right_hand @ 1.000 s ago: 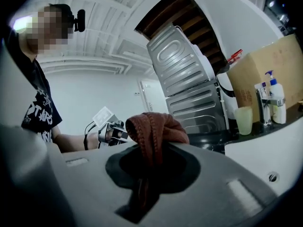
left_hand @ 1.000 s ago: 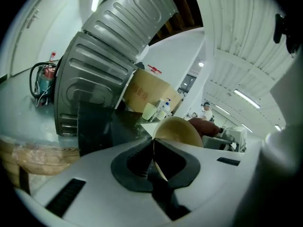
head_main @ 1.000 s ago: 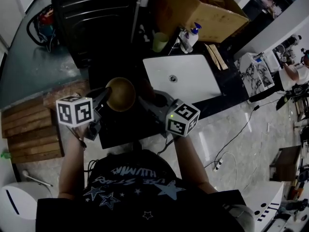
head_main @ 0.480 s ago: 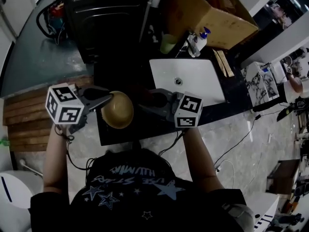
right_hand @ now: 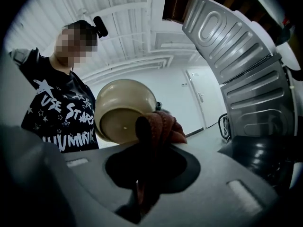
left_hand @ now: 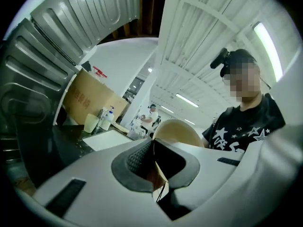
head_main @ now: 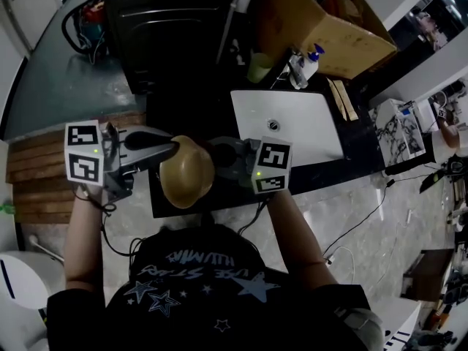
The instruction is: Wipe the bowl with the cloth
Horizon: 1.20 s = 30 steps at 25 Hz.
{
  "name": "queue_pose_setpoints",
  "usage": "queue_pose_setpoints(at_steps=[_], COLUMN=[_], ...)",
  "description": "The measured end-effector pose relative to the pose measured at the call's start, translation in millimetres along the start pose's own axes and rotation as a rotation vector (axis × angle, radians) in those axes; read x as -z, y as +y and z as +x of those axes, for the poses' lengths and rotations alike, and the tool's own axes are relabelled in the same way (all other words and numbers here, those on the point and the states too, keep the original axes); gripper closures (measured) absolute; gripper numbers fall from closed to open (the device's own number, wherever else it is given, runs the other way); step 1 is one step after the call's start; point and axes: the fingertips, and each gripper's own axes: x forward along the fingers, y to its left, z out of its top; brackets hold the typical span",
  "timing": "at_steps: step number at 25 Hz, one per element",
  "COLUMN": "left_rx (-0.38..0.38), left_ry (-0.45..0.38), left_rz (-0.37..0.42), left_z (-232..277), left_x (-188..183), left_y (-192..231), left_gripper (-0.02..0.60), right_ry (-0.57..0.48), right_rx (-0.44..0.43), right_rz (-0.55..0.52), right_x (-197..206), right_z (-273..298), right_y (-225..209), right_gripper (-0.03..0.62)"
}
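Item: bowl [head_main: 186, 172], tan, round, held clear of the dark counter [head_main: 167, 205] above its front edge and tipped onto its side. In the right gripper view its underside and foot ring face the camera [right_hand: 124, 110]. Held by: left gripper [head_main: 172, 151], jaws nearly together and pinched on the bowl's rim. The left gripper view shows the thin rim edge passing between the ribbed pads [left_hand: 137, 157], with the bowl's cream wall [left_hand: 177, 131] rising beyond them. Item: cloth [right_hand: 160, 129], reddish brown, bunched into folds. Held by: right gripper [right_hand: 147, 167], jaws clamped on the cloth, whose wad stands out past the tips. In the right gripper view the cloth overlaps the lower right edge of the bowl; contact seems likely but cannot be confirmed from these views. In the head view the right gripper [head_main: 218, 156] lies just right of the bowl, opposite the left gripper, and the cloth there is too dark to make out. Surroundings: a white sink [head_main: 307, 141] with a central drain, set in the counter behind the right gripper; a pale green cup [head_main: 258, 66] and a pump bottle [head_main: 307, 63] behind the sink; a cardboard box [head_main: 329, 28] further back; a ribbed dark metal panel [head_main: 168, 20] at the rear left; wooden planks [head_main: 36, 174] on the floor to the left. Operator: a person in a black T-shirt [head_main: 197, 284] printed with stars, one gripper in each hand.
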Motion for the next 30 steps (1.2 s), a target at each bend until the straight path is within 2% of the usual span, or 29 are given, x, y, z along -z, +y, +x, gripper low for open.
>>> queue_pose_setpoints(at_steps=[5,8,12,16,25,30], left_rx=[-0.038,-0.112,-0.232,-0.301,-0.367,-0.413], left_ry=[-0.115,-0.163,-0.181,-0.176,-0.181,-0.2], left_rz=[-0.034,-0.048,-0.058,-0.065,-0.129,-0.163], left_z=[-2.2,-4.1,-10.4,-18.1,-29.8,-42.0], left_x=[-18.6,-21.4,-20.2,-14.1,13.2,25.9], left_y=[11.7,27.1,51.4,68.2,91.9,97.7], left_gripper=[0.56,0.56,0.56,0.56,0.56,0.56], right_ry=[-0.056,-0.039,-0.015,-0.032,-0.056,-0.084], right_rx=[-0.013,-0.027,-0.048,0.004,0.148,0.197], right_rz=[0.012,0.022,0.02,0.03,0.042,0.051], right_x=[-3.2,4.4,13.2,14.9,19.1,19.5], right_z=[15.5,24.4,29.7,20.1,-18.1,-20.8], right_y=[7.4,16.0,29.3,26.0,8.2,0.2], right_gripper=[0.542,0.542,0.542,0.542,0.542,0.542])
